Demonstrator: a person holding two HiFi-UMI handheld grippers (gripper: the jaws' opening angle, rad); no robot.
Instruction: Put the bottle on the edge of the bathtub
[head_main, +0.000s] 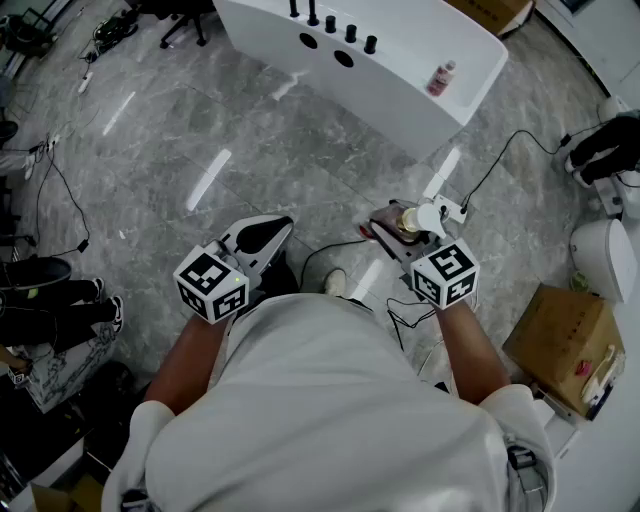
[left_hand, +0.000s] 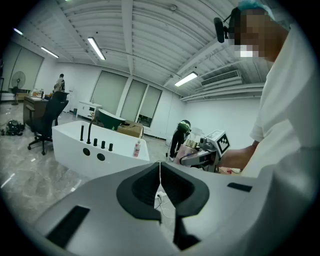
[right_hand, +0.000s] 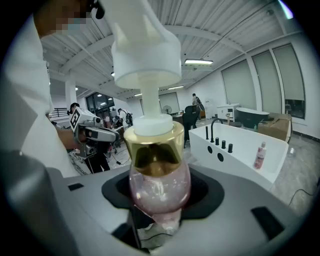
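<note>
Floor (head_main: 200, 130) grey-veined, bathtub (head_main: 400, 95) white (cables (head_main: 490, 175) trailing)

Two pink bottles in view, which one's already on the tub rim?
The small white-capped pink bottle, standing on the white bathtub rim. The other, a gold-collared pink pump bottle, is clamped in the right gripper, away from the tub.

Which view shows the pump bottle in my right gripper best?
The right gripper view: the pump bottle is close up, with its pink body, gold collar and white pump, clamped in the right gripper. The head view shows only its top, small. The left gripper view barely shows it, far off.
</note>
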